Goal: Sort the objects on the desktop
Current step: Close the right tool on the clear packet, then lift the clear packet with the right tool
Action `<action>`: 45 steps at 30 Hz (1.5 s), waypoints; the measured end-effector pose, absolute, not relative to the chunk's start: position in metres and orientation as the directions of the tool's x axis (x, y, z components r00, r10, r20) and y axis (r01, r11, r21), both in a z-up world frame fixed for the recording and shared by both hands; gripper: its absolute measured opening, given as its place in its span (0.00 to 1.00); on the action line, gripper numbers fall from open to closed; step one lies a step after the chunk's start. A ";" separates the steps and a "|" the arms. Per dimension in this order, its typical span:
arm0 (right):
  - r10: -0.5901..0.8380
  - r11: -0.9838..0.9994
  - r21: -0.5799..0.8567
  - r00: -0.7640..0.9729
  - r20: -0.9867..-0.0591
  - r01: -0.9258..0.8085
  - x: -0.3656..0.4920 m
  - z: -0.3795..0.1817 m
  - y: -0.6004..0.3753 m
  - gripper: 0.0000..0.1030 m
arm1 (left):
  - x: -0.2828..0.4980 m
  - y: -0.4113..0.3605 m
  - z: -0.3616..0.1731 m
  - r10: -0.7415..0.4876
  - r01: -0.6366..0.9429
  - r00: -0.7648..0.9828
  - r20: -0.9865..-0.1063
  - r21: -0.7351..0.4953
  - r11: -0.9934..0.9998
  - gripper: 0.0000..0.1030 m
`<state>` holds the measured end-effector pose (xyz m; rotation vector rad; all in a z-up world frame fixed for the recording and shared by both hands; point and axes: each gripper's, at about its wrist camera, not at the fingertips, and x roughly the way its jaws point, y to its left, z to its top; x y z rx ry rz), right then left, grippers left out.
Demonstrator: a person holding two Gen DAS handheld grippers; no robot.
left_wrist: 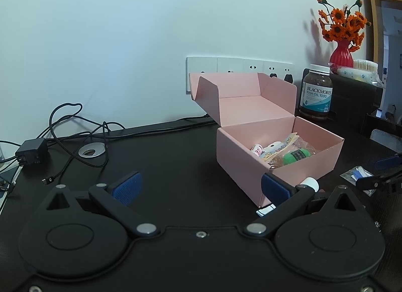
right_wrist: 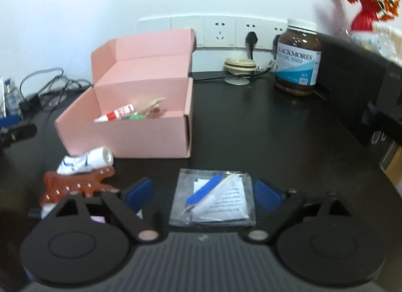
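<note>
**Operator:** My right tongs (right_wrist: pixel 202 192) stand wide over the clear plastic packet (right_wrist: pixel 212 197), which lies flat on the surface (right_wrist: pixel 276 141) between the pads, untouched as far as I can tell. The pink box (right_wrist: pixel 140 126) sits ahead and to the left, lid up, a red-and-white tube (right_wrist: pixel 116 113) already inside.

**Spotter:** And your left?

**Operator:** Left tongs (left_wrist: pixel 201 187) also wide, holding nothing, with the box corner just ahead of the right pad.

**Spotter:** Risks?

**Operator:** The packet is thin and slick; I expect the pads could slide over it or pinch only film, spilling it on the lift. The white tube (right_wrist: pixel 86 161) and brown comb-like piece (right_wrist: pixel 75 184) lie left of the tongs; a sweep toward the box might knock them.
</note>
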<state>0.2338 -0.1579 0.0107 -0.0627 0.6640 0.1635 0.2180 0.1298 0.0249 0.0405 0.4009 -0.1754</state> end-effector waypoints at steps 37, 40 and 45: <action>0.273 0.950 0.264 0.849 -0.453 -0.165 0.225 0.057 -0.201 0.07 | 0.219 0.130 0.025 -0.166 0.180 0.903 -0.397 -0.003 0.984 1.00; 0.282 0.947 0.271 0.847 -0.450 -0.171 0.225 0.061 -0.203 0.07 | 0.219 0.130 0.025 -0.167 0.181 0.902 -0.398 -0.001 0.983 1.00; 0.241 0.968 0.192 0.799 -0.550 -0.159 0.234 0.051 -0.201 0.46 | 0.219 0.130 0.025 -0.167 0.182 0.902 -0.397 0.001 0.983 1.00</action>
